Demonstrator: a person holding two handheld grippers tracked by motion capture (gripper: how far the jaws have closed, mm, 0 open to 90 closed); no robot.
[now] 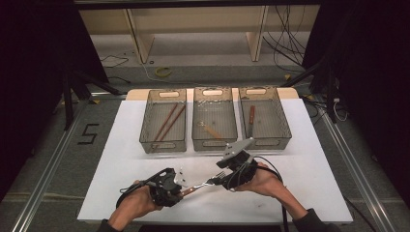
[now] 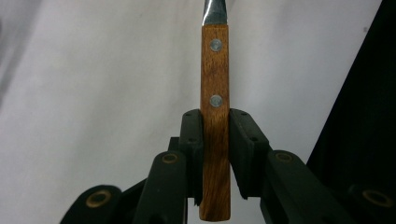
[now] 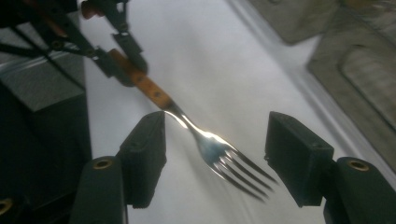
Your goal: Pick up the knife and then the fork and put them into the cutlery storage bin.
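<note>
the fork (image 3: 205, 140), its wooden riveted handle half hidden between the clamped jaws of the left gripper (image 2: 215, 140), shows steel tines between the right gripper's (image 3: 215, 158) wide-open jaws.

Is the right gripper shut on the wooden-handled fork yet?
Open: the right gripper has its jaws apart around the wooden-handled fork, not touching it.
</note>
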